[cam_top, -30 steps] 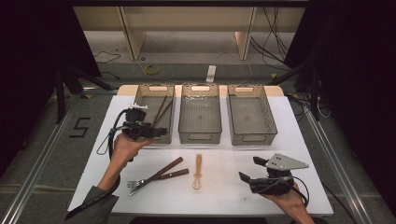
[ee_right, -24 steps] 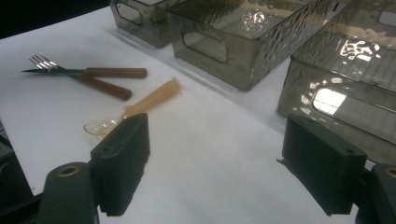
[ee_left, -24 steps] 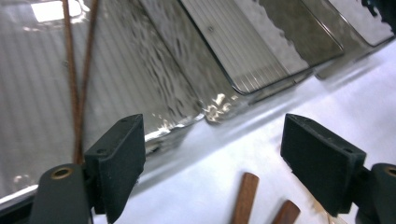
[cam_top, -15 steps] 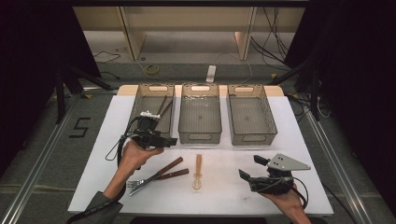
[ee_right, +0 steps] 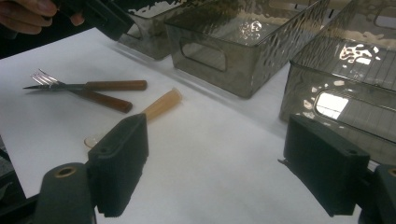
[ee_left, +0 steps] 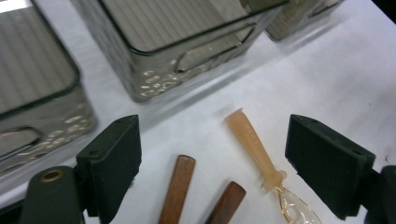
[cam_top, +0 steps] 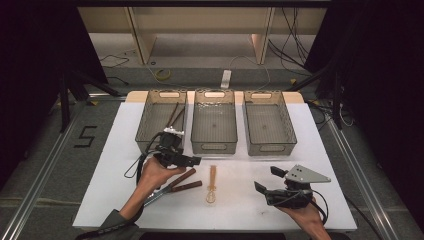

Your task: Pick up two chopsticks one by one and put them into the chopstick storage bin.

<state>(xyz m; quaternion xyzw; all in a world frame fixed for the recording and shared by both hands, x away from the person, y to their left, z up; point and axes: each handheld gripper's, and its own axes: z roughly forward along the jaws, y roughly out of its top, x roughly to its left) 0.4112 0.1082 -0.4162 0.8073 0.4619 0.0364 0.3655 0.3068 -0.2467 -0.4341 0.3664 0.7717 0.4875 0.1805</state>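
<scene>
Wood-handled cutlery (cam_top: 181, 182) lay on the white table (cam_top: 115, 165), and our left gripper (ee_left: 212, 158) hung above those handles, jaws wide and empty, beside the amber spoon (ee_left: 261, 164). Our right gripper (ee_right: 224, 158) gaped, holding nothing.

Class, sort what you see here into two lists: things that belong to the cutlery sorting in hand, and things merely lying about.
Belonging to the job:
left gripper, jaws open
two wooden-handled utensils
amber plastic spoon
three bins, left bin already holding utensils

Lying about:
yellowish cable coil on the floor
white power strip
right gripper, open, idle
</scene>
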